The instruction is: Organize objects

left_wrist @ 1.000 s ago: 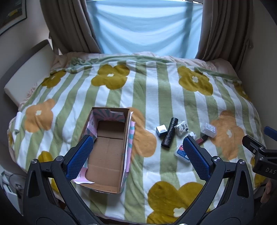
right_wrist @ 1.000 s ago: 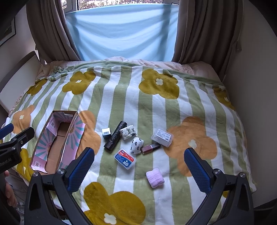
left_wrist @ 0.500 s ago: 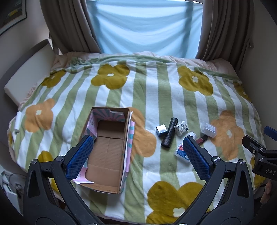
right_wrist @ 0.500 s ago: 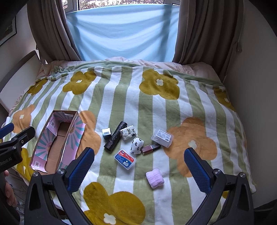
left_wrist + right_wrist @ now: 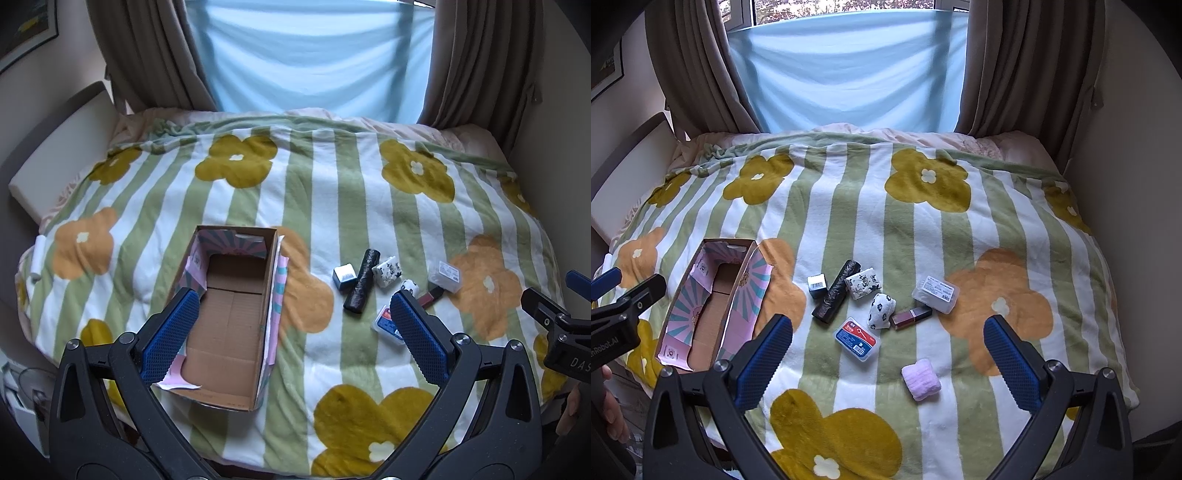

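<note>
Both grippers, left point(image 5: 293, 330) and right point(image 5: 888, 356), are hovering wide open and empty over the bed point(image 5: 923, 229). The pink roll point(image 5: 921, 378) is lying nearest, just ahead of the right gripper; the cardboard box point(image 5: 713, 306) is sitting leftward, under the left gripper.

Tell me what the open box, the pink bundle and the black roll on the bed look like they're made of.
Open box: corrugated cardboard, judging by its matte brown inside with fold creases and printed pink flaps.
Pink bundle: likely soft fleece or terry cloth; it has a fuzzy ribbed surface.
Black roll: probably thin plastic film, such as rolled bags; it looks crinkled with a slight sheen.
</note>
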### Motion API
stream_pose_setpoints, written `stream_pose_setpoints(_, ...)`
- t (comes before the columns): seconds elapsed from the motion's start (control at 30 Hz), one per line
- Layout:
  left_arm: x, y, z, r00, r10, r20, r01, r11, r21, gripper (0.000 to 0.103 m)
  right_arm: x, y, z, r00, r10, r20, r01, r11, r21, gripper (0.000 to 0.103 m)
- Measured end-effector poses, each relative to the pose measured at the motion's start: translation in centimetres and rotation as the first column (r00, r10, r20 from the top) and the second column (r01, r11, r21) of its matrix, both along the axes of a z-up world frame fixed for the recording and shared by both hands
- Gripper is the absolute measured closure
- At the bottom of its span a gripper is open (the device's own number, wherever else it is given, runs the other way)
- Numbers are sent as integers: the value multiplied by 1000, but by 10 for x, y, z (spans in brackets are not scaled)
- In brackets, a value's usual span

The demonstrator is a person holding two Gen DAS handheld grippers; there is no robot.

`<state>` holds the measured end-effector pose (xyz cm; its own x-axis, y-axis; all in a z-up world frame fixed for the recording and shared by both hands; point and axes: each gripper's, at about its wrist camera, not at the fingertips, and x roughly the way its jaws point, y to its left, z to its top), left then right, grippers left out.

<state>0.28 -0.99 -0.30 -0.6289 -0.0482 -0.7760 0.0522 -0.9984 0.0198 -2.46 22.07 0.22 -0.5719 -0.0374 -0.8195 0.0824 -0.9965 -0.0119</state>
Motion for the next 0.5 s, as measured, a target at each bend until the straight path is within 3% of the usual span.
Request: stream_pose_setpoints(0.5, 2, 0, 2, 1000, 2, 0, -2, 1000, -5, 1, 2, 0, 2, 1000, 1, -6, 0, 1000, 2, 0)
